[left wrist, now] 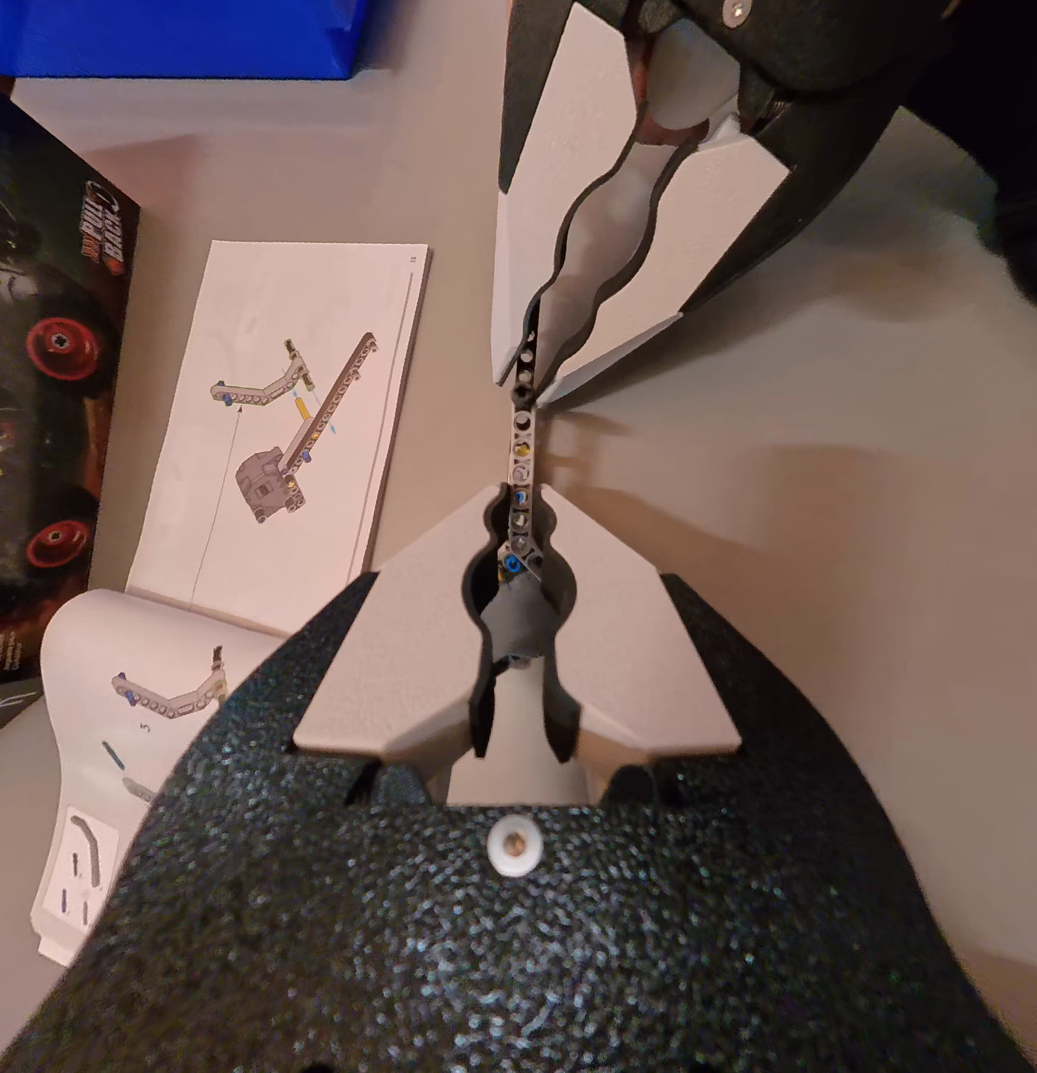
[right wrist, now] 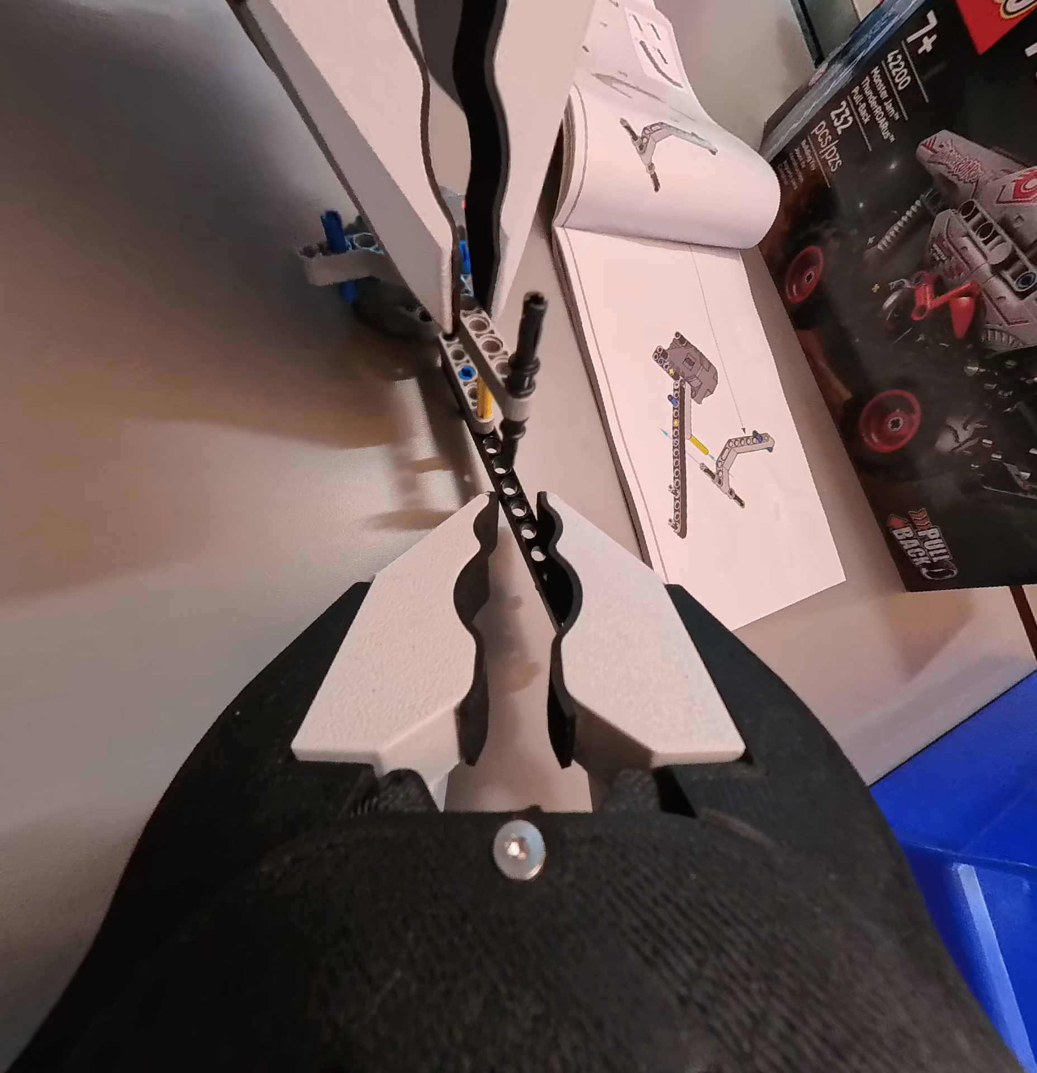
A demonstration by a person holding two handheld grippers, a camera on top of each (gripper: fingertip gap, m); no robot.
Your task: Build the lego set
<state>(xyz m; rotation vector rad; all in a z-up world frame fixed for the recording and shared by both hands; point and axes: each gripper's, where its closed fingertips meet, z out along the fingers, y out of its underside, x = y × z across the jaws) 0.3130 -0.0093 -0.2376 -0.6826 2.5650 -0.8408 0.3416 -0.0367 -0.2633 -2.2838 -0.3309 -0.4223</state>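
My left gripper [left wrist: 519, 493] is shut on a grey Lego assembly: a grey block [left wrist: 516, 627] between the pads and a grey holed beam [left wrist: 522, 453] sticking out forward. A long black holed beam [left wrist: 526, 360] continues from it into my right gripper [left wrist: 522, 386], which comes in from the top. In the right wrist view my right gripper [right wrist: 517, 500] is shut on the black beam [right wrist: 528, 531]. Beyond it the grey beam [right wrist: 472, 363] carries a yellow axle [right wrist: 486, 400], blue pins and a black pin [right wrist: 525, 342]. The left gripper [right wrist: 472, 316] holds that end.
An open instruction booklet [left wrist: 284, 406] [right wrist: 708, 435] lies on the grey table [left wrist: 795, 580]. The set's dark box [left wrist: 40, 377] [right wrist: 940, 290] is beside it. A blue bin [left wrist: 173, 35] [right wrist: 998, 813] stands at the table's edge. Across from one pair of fingers to the other is roughly 5 cm.
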